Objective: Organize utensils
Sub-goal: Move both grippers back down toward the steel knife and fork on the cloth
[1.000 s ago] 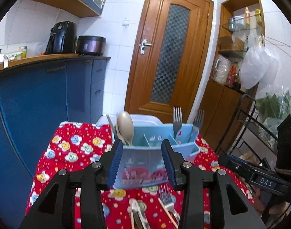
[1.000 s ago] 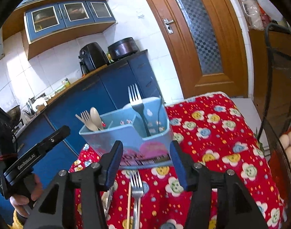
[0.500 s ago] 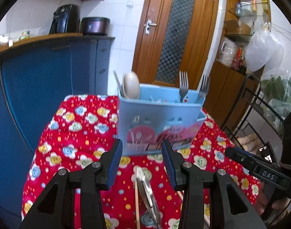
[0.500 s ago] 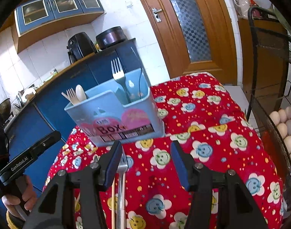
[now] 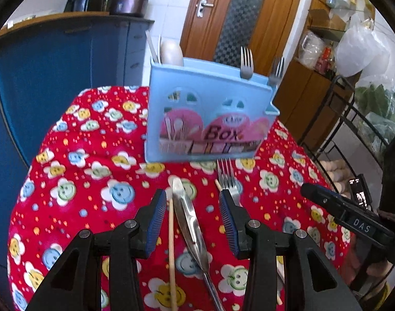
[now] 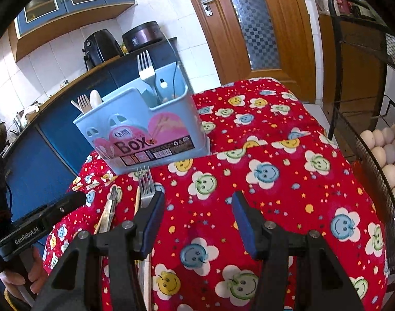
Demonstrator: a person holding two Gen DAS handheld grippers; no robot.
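Observation:
A light blue utensil box [image 5: 207, 114] [image 6: 143, 127] stands on the red flowered tablecloth [image 5: 88, 171], holding forks and a pale spoon. In front of it lie a steel knife [image 5: 188, 220] [image 6: 110, 211], a steel fork [image 5: 229, 181] [image 6: 145, 184] and wooden chopsticks [image 5: 172, 248] [image 6: 137, 199]. My left gripper [image 5: 192, 221] hovers open over the knife and one chopstick, its pads apart from both. My right gripper [image 6: 197, 223] is open above bare cloth, just right of the fork. Each gripper shows in the other's view: the right one [image 5: 345, 213], the left one [image 6: 39, 223] with a hand holding it.
A blue kitchen counter [image 5: 55, 59] with an air fryer [image 6: 100, 49] and cooker runs to the left. A wooden door [image 5: 238, 15] is behind the table. A black wire rack [image 6: 378, 155] with eggs stands close at the right edge.
Both grippers have sunk and tipped down toward the cloth. The box has slid up in both views, and the knife, chopstick and fork now lie at the fingertips.

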